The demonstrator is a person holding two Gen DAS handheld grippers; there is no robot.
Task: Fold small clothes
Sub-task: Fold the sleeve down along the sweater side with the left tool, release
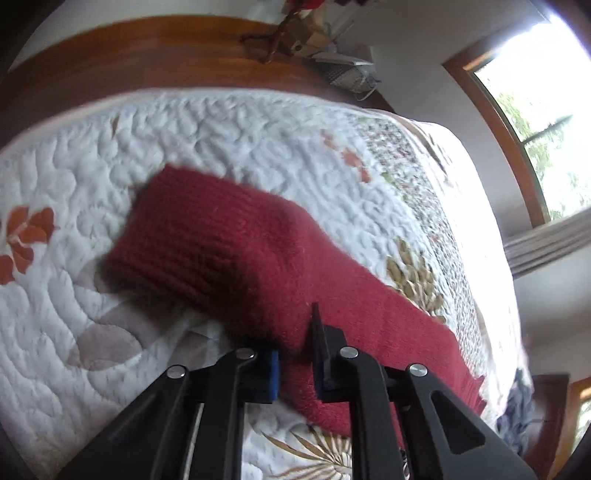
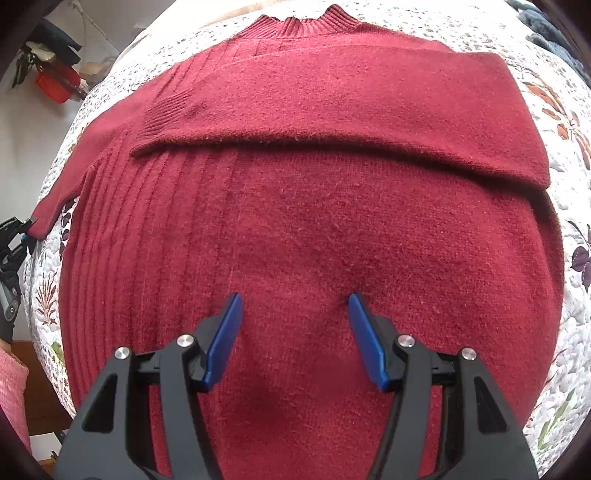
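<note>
A dark red knit sweater (image 2: 314,229) lies flat on the quilted bed, collar (image 2: 314,22) at the far side. One sleeve (image 2: 332,103) is folded across the chest, its ribbed cuff (image 2: 162,114) pointing left. The other sleeve (image 2: 70,181) stretches out to the left edge, where my left gripper (image 2: 14,240) meets its end. In the left wrist view that sleeve (image 1: 258,266) runs between the fingers of my left gripper (image 1: 295,354), which is shut on it, and the ribbed cuff (image 1: 177,236) sticks out beyond. My right gripper (image 2: 295,299) stands open over the sweater's lower body, fingertips touching the knit.
The white floral quilt (image 1: 240,140) covers the bed, with a wooden headboard (image 1: 147,44) behind and a bright window (image 1: 546,129) at right. A blue garment (image 2: 546,22) lies at the far right corner. Off the bed to the left are a red container (image 2: 55,86) and pink fabric (image 2: 11,387).
</note>
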